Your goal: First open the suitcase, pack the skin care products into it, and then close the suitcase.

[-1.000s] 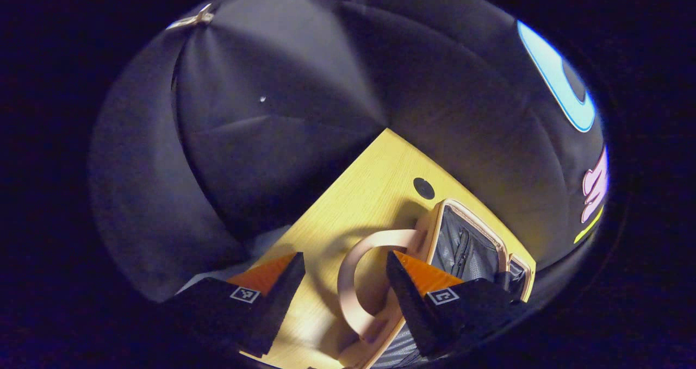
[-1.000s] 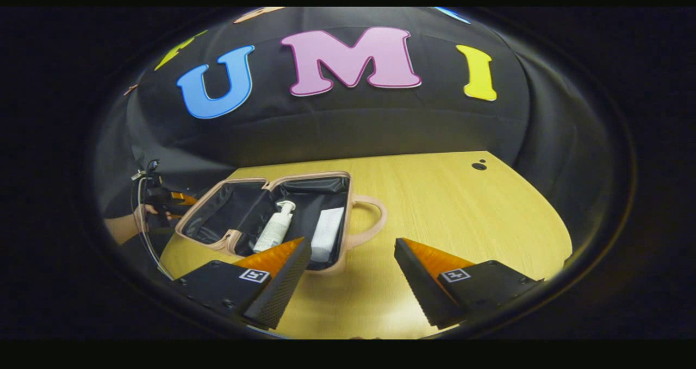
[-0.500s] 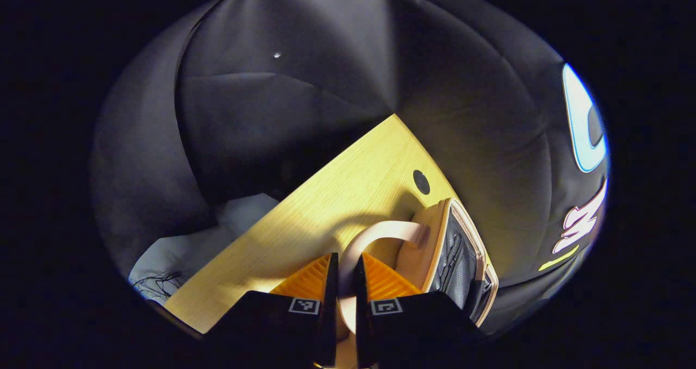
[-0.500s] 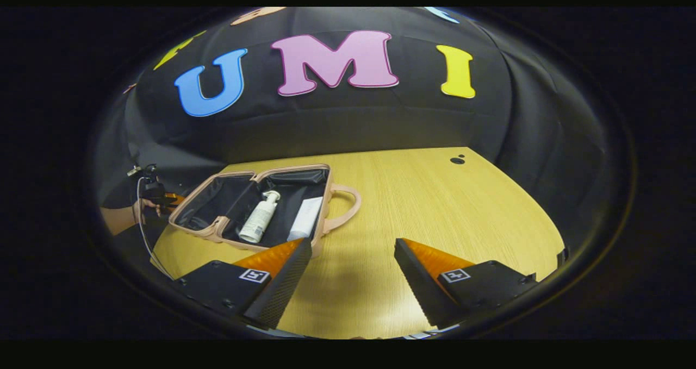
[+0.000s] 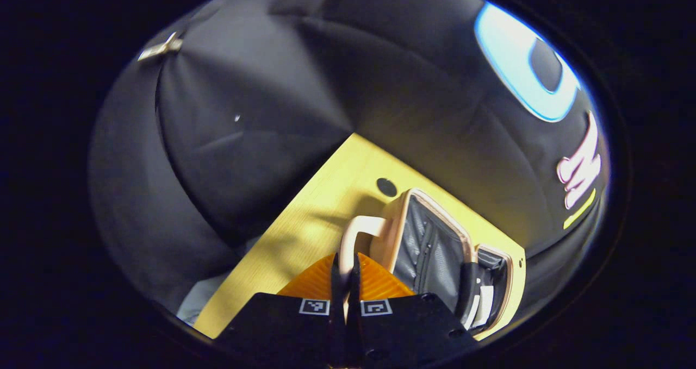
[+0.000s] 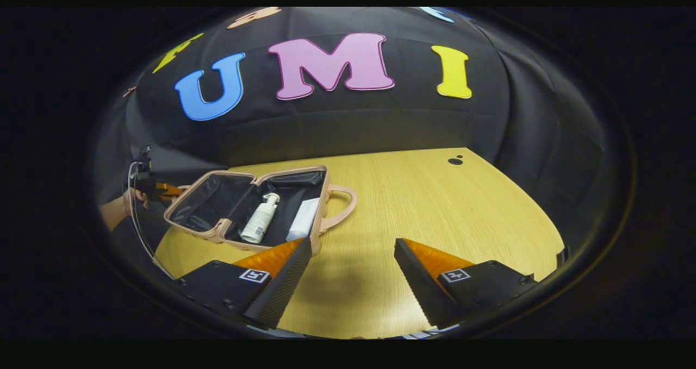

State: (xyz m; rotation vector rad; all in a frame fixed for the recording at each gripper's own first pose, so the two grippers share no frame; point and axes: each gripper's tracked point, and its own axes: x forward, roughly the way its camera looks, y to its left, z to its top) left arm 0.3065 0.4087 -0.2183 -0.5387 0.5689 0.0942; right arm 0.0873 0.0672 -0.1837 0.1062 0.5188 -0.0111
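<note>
A pink suitcase [image 6: 190, 229] lies open on the wooden table [image 6: 435, 206], at the left in the right gripper view. Its dark-lined right half holds a white pump bottle [image 6: 260, 218] and a white tube [image 6: 304, 219]. My right gripper [image 6: 352, 266] hovers open over bare table, in front of the case and to its right. In the left gripper view my left gripper [image 5: 345, 266] is shut on the pink handle [image 5: 359, 230] of the lid half [image 5: 429, 249], which tilts up off the table. That gripper [image 6: 155, 188] and a hand [image 6: 117, 211] also appear at the case's far left.
A dark round grommet hole [image 5: 386, 186] sits in the table just beyond the lid, and another [image 6: 454, 161] lies near the back right corner. The table's edge [image 5: 283, 206] runs close to the left gripper. Black cloth walls stand behind.
My left gripper went from open around the handle to shut on it, and the lid half has tilted up. My right gripper has drawn back a little from the case.
</note>
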